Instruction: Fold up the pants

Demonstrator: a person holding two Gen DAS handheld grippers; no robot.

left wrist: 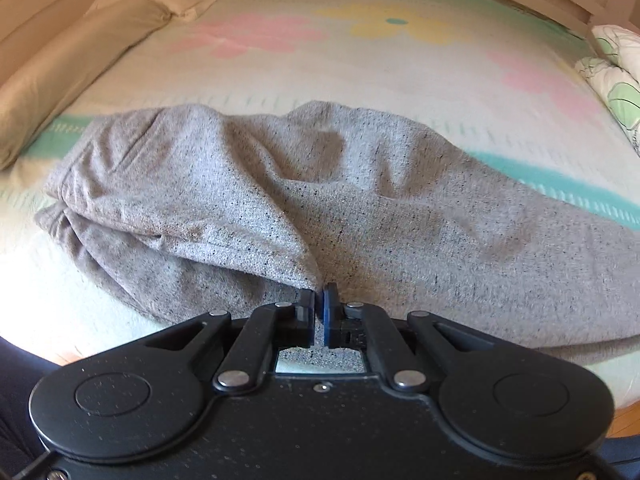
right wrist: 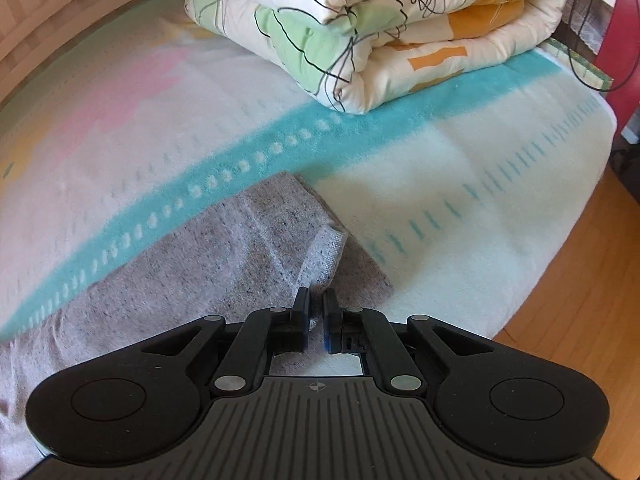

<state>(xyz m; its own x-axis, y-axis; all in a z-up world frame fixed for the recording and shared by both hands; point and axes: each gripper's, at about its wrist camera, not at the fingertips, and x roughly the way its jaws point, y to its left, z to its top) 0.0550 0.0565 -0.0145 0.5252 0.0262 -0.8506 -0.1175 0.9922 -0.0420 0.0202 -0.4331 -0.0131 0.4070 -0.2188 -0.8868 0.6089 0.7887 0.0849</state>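
Note:
Grey speckled pants [left wrist: 304, 200] lie rumpled across the bed, waist part bunched to the left, legs running right. My left gripper [left wrist: 319, 304] is shut on a fold of the pants at their near edge, and the cloth rises in a ridge from the jaws. In the right wrist view the leg ends [right wrist: 256, 240] lie flat by a teal stripe. My right gripper [right wrist: 316, 312] is shut on a lifted corner of the pants' leg hem [right wrist: 326, 254], which stands up from the jaws.
The bed [left wrist: 360, 64] has a pale blanket with pink and yellow flowers. Beige pillows [left wrist: 80, 60] lie at the far left. A folded patterned duvet [right wrist: 380, 28] sits at the bed's far right corner. Wooden floor [right wrist: 580, 300] lies beyond the bed's right edge.

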